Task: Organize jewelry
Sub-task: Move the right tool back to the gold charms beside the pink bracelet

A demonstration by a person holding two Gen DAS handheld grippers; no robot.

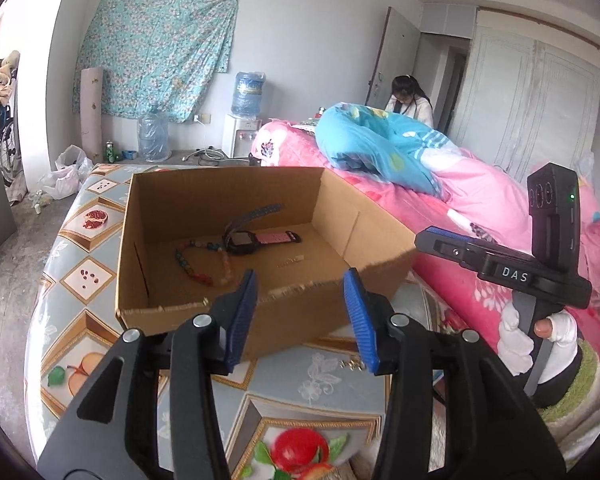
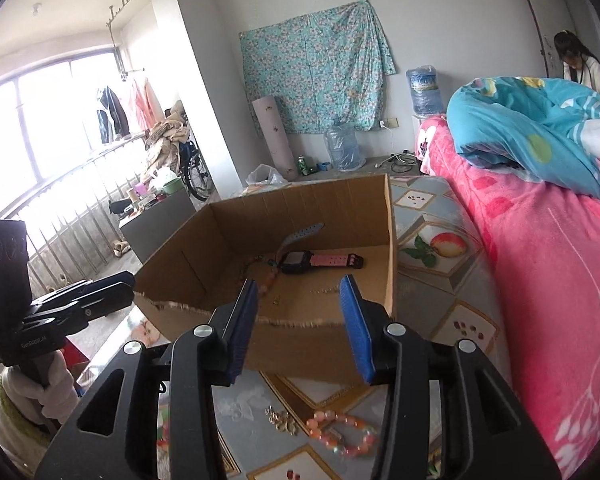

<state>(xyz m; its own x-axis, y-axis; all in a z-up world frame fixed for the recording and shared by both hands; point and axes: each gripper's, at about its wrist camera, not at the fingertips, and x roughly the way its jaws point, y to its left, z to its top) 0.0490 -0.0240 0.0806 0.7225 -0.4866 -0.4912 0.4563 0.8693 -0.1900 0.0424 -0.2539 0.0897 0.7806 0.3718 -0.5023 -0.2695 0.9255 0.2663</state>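
Left tongs (image 1: 300,312): the two blue pads stand apart with nothing between them. They hang just in front of the box's torn near wall.
Cardboard box (image 1: 180,204): it sits open on a table with a fruit-pattern cloth (image 1: 80,280).
Bead string (image 1: 204,264): it lies curled on the box floor, left of the watch and touching it. It is past the left tongs' pads, a bit to the left.
Watch (image 1: 260,240): its pink strap lies flat and points right. Its blue strap sticks up and back. Its long side runs left to right across the box.
Small chain in the box (image 2: 326,290): a thin line on the box floor, lying left to right, in front of the watch.
Right tongs (image 2: 300,312): the pads are apart and hold nothing. They hang just in front of the near wall too.
Pink bead bracelet (image 2: 340,434): it lies in a loop on the cloth, outside the box, under the right tongs. Only the right camera shows it.
Gold charm (image 2: 282,422): it lies on the cloth, just left of the bracelet.
Gloved hand (image 1: 540,332): the left camera shows it holding the right tongs' handle.
Bed (image 2: 540,260): pink, to the right of the table.
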